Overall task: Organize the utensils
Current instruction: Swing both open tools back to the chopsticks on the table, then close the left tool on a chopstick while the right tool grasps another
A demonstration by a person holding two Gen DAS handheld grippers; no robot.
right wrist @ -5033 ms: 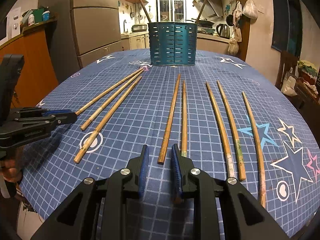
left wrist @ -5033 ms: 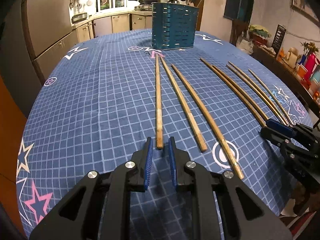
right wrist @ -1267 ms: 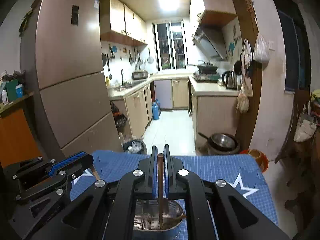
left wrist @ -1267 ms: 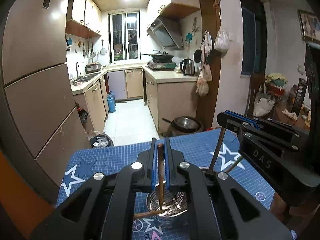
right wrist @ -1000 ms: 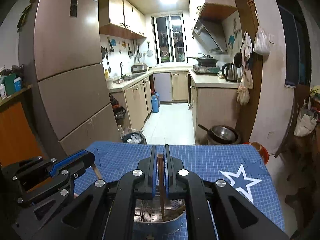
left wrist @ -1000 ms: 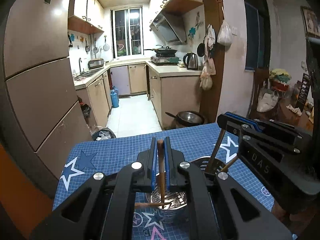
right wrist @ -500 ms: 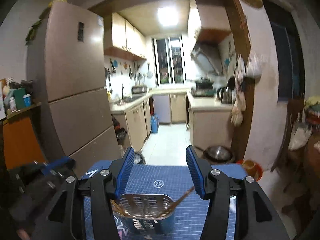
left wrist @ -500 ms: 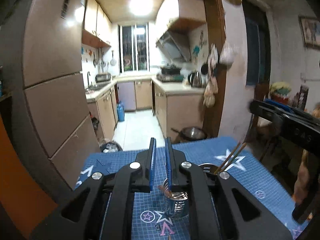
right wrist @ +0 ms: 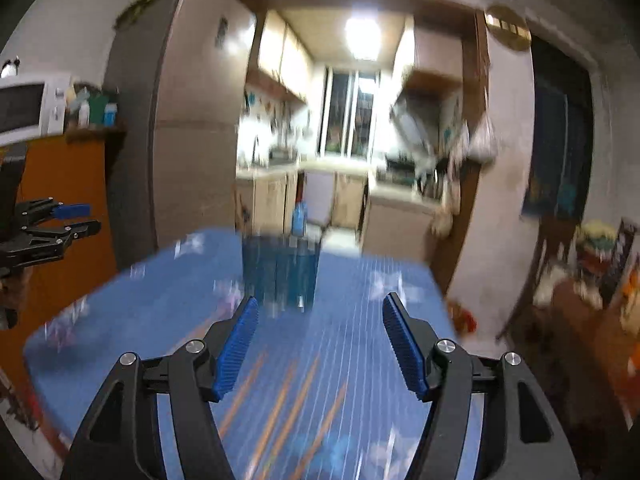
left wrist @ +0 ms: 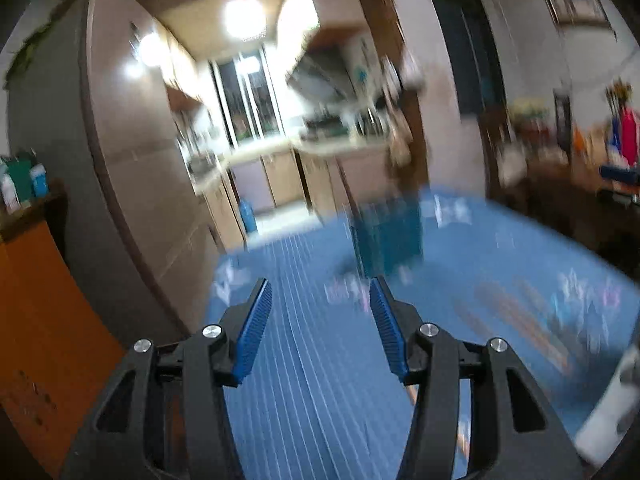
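Both views are blurred by motion. The blue slotted utensil holder (left wrist: 386,236) stands at the far end of the blue checked tablecloth (left wrist: 320,380); it also shows in the right wrist view (right wrist: 280,268). My left gripper (left wrist: 320,322) is open and empty, held above the table. My right gripper (right wrist: 320,344) is open and empty, also above the table. Wooden chopsticks (right wrist: 280,404) lie on the cloth below the right gripper; more chopsticks (left wrist: 516,320) lie to the right in the left wrist view. The left gripper also shows at the left edge of the right wrist view (right wrist: 60,220).
A tall fridge (right wrist: 188,128) and an orange cabinet (left wrist: 36,320) stand left of the table. The kitchen (right wrist: 344,152) lies beyond the table's far edge. A cluttered side table (left wrist: 580,168) is on the right.
Both grippers let go of their chopsticks into the holder and opened wide. They have pulled back from the holder and tilted down towards the table, fast enough to blur the views.
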